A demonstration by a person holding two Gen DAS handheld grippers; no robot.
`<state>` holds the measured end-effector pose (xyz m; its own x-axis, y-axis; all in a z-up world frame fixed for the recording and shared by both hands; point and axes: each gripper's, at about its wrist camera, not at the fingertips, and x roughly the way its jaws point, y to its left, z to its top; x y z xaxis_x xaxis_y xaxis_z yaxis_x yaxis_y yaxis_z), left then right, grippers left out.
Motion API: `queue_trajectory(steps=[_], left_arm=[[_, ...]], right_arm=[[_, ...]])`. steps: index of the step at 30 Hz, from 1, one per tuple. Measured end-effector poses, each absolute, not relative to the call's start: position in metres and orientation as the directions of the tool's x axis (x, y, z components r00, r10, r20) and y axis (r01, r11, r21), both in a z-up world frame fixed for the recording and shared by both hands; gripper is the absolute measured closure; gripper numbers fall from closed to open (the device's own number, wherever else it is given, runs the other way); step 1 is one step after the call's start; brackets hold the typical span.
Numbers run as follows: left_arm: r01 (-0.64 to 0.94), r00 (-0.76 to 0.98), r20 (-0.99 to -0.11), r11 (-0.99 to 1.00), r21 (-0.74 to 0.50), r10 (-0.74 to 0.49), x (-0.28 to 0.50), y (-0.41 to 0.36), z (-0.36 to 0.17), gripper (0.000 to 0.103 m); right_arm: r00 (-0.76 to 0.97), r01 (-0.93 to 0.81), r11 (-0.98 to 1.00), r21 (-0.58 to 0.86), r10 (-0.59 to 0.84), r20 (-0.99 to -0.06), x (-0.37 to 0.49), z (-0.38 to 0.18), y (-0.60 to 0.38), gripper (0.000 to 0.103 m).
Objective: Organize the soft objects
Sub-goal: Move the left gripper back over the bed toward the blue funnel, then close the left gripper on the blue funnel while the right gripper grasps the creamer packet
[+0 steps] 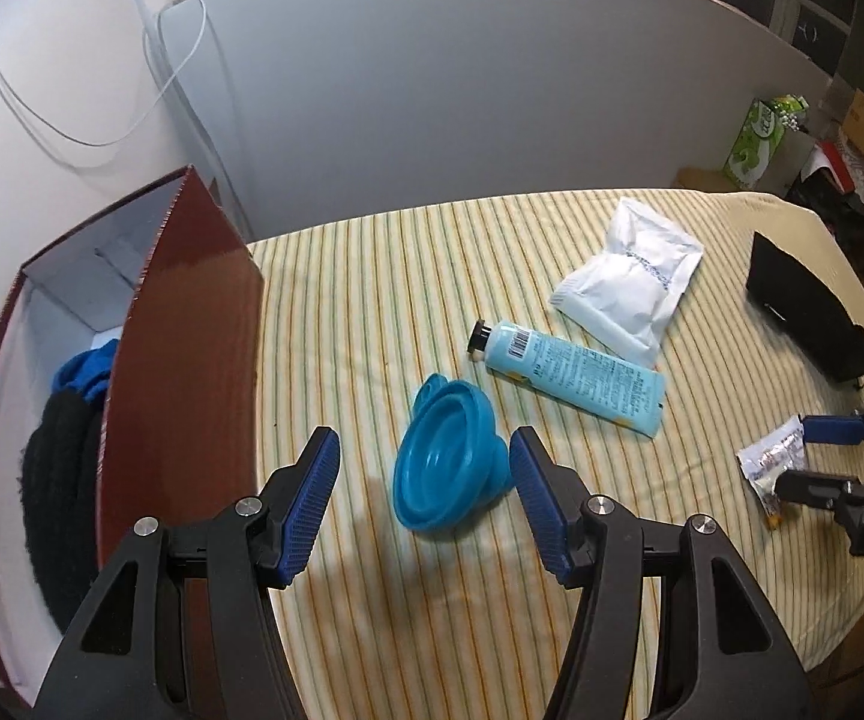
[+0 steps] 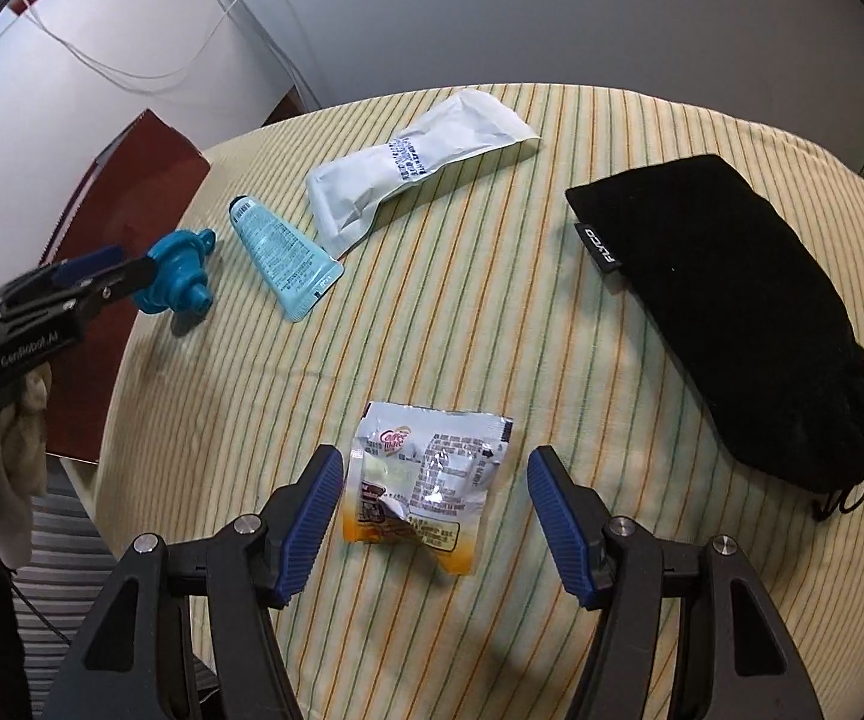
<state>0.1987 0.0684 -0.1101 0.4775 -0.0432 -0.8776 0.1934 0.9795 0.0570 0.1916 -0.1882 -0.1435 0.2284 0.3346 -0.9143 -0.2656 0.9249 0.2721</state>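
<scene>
Both grippers hang over their targets with nothing clamped. Left gripper (image 1: 425,483) points down over the blue silicone funnel (image 1: 441,462): jaws apart, funnel between the pads, far pad about touching its rim, near pad clear. Funnel lies collapsed on its side near the left edge of the striped table (image 1: 372,276), just beside the red box (image 1: 192,324), so probably a short drop-in. The box already holds a black fuzzy item (image 1: 60,480) and a blue cloth (image 1: 87,369), so it reads as the bin for the soft stuff.

Right gripper (image 2: 429,504) straddles the creamer sachet (image 2: 426,477) near the front edge; fingers spread, no contact visible.

Still loose mid-table: the light blue tube (image 1: 576,381), the white pouch (image 1: 630,294), and toward the right edge the black drawstring bag (image 2: 726,312).

Legible text: sachet reads like "Coffee mate"; bag tag looks like "FLYCO"; left gripper body says "GenRobot.AI". Tube barcode and pouch print too small to read.
</scene>
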Motion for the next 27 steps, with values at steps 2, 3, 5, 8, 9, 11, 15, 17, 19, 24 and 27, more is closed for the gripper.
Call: queue_trajectory(steps=[2,3,5,8,9,11,15,17,19,24,27], left_arm=[[0.192,0.46,-0.887,0.981,0.041,-0.053,0.203,0.069,-0.115,0.045],[0.19,0.454,-0.889,0.981,0.036,-0.055,0.204,0.069,-0.117,0.045],[0.194,0.45,-0.892,0.98,0.038,-0.054,0.206,0.069,-0.12,0.045],[0.21,0.446,-0.893,0.977,0.036,-0.063,0.204,0.067,-0.122,0.045],[0.213,0.448,-0.892,0.976,0.036,-0.065,0.204,0.066,-0.123,0.047],[0.217,0.443,-0.894,0.976,0.035,-0.066,0.205,0.065,-0.124,0.057],[0.232,0.437,-0.896,0.972,0.026,-0.081,0.209,0.06,-0.126,0.069],[0.244,0.433,-0.897,0.97,0.019,-0.091,0.209,0.057,-0.126,0.078],[0.257,0.432,-0.897,0.966,0.018,-0.098,0.207,0.053,-0.126,0.085],[0.267,0.433,-0.894,0.964,0.002,-0.118,0.206,0.051,-0.126,0.093],[0.258,0.435,-0.892,0.966,-0.007,-0.123,0.204,0.054,-0.125,0.093]], right_arm=[[0.221,-0.274,0.924,0.266,0.33,-0.918,0.193,-0.144,-0.184,0.043],[0.22,-0.276,0.925,0.261,0.325,-0.92,0.194,-0.144,-0.182,0.043],[0.217,-0.283,0.927,0.246,0.312,-0.925,0.194,-0.144,-0.181,0.043],[0.209,-0.293,0.927,0.235,0.302,-0.93,0.195,-0.145,-0.178,0.043],[0.207,-0.293,0.927,0.233,0.299,-0.932,0.196,-0.144,-0.177,0.043],[0.205,-0.299,0.929,0.22,0.287,-0.936,0.198,-0.145,-0.172,0.043],[0.211,-0.336,0.93,0.151,0.23,-0.95,0.195,-0.146,-0.157,0.043],[0.222,-0.363,0.927,0.096,0.186,-0.957,0.192,-0.147,-0.149,0.047],[0.233,-0.386,0.921,0.054,0.154,-0.96,0.19,-0.147,-0.143,0.048],[0.234,-0.411,0.911,0.029,0.136,-0.963,0.188,-0.145,-0.14,0.07],[0.243,-0.416,0.909,0.023,0.135,-0.961,0.186,-0.142,-0.14,0.077]])
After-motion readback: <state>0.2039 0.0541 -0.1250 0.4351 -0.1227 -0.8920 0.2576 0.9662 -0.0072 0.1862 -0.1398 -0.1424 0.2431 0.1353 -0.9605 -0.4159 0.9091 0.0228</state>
